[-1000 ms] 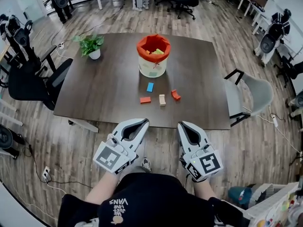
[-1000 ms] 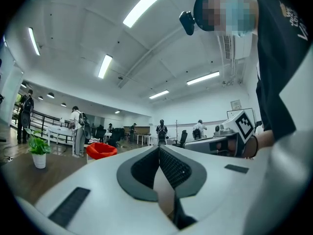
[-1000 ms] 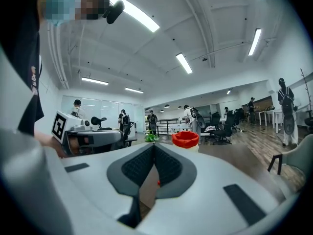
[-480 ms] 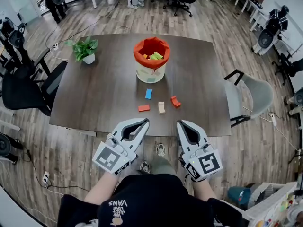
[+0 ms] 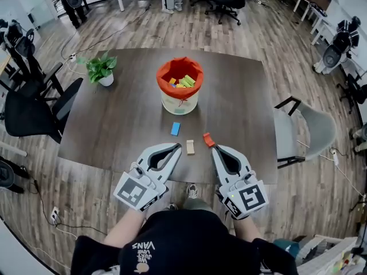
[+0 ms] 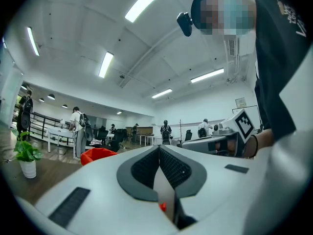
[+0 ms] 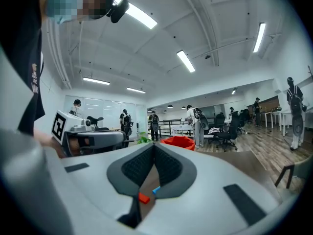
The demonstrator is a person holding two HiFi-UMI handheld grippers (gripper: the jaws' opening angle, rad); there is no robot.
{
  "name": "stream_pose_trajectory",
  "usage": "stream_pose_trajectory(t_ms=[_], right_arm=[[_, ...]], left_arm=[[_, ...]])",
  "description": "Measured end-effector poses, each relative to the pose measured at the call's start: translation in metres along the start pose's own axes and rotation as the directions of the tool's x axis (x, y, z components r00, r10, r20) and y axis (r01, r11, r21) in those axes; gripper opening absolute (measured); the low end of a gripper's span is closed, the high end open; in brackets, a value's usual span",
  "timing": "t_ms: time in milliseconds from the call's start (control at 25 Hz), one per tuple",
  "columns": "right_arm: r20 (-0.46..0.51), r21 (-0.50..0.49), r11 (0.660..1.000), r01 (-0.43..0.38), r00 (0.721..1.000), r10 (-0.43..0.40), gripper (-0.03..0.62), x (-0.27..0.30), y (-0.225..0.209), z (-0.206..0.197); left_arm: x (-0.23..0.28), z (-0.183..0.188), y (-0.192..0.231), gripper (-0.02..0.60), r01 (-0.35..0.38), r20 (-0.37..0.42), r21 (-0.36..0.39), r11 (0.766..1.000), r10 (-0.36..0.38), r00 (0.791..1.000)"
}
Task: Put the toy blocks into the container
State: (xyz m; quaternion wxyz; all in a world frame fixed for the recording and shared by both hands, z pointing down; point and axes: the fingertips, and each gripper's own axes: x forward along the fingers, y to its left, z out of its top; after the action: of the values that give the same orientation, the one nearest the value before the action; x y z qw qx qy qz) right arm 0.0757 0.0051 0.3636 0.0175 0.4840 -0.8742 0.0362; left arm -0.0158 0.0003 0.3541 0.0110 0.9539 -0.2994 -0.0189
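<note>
Head view: the orange-lined container (image 5: 179, 87), with some blocks inside, stands mid-table (image 5: 114, 125). Before it lie a blue block (image 5: 175, 129), a wooden block (image 5: 190, 147) pointing lengthwise away from the person, and a red block (image 5: 208, 140). The right gripper (image 5: 216, 149) is just beside the red block, so probably nearest. The left gripper (image 5: 175, 148) is near the wooden block.

Left gripper view: jaws together, holding nothing.

Right gripper view: jaws together and empty, with the red block straight ahead below them.

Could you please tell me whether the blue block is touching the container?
Apart. The head view shows a strip of bare table between the blue block and the base of the container.
</note>
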Motion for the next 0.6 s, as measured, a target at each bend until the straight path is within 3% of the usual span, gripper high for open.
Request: stream_pose_trajectory(t_ms=[360,600], right_arm=[[-0.004,-0.025,0.998,-0.065,0.998,0.065,0.018,0.022,-0.043,-0.001],[-0.001,-0.027,0.998,-0.065,0.998,0.065,0.018,0.035,-0.053,0.001]], left_arm=[[0.044,-0.005,0.013,0.012,-0.053,0.018,0.010,0.999,0.053,0.998],[0.061,-0.002,0.022,0.012,-0.036,0.022,0.002,0.999,0.036,0.999]])
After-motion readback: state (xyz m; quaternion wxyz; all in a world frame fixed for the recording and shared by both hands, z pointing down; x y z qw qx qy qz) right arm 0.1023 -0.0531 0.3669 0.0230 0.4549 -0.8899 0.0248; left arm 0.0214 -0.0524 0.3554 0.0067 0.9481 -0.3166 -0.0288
